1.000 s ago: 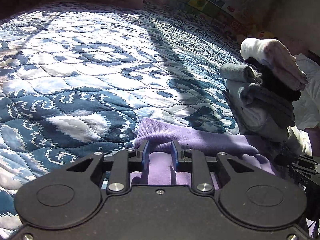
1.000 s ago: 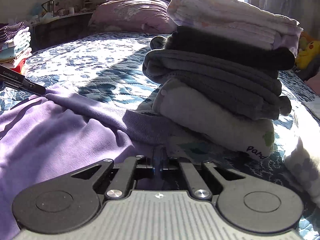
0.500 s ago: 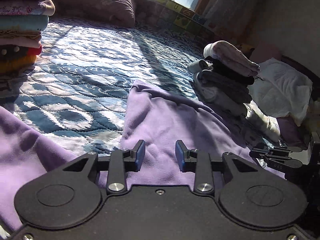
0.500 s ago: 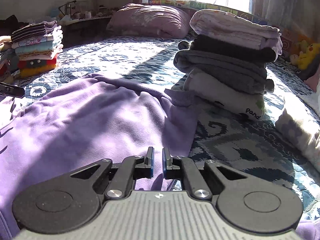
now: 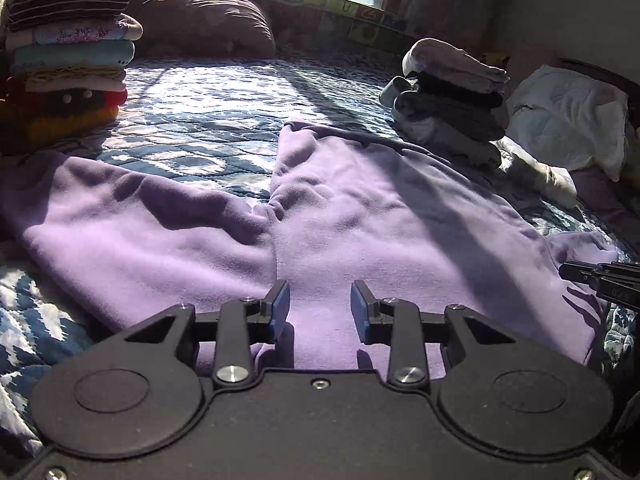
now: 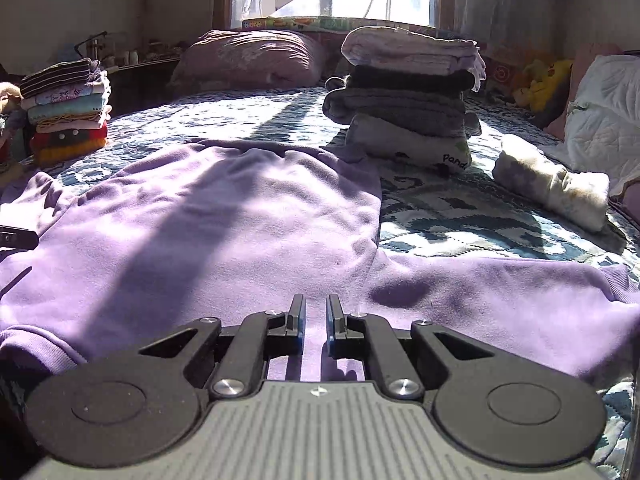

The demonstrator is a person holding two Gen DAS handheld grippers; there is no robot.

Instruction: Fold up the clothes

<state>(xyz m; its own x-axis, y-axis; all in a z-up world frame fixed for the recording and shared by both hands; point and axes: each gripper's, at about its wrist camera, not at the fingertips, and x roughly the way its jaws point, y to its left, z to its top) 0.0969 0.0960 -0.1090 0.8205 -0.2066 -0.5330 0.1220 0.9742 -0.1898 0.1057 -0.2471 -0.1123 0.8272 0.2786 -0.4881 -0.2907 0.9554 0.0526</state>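
Across the frame's middle lies the purple sweatshirt (image 5: 360,216), spread flat on the quilt (image 5: 192,120). Left gripper (image 5: 319,306) gapes empty, right gripper (image 6: 315,322) barely parted — a sloppy sleeve fold could topple the grey clothes stack (image 6: 408,100) nearby.

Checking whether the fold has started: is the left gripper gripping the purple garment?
No, the left gripper is open, its blue pads apart with nothing between them, above the purple garment spread flat on the quilt.
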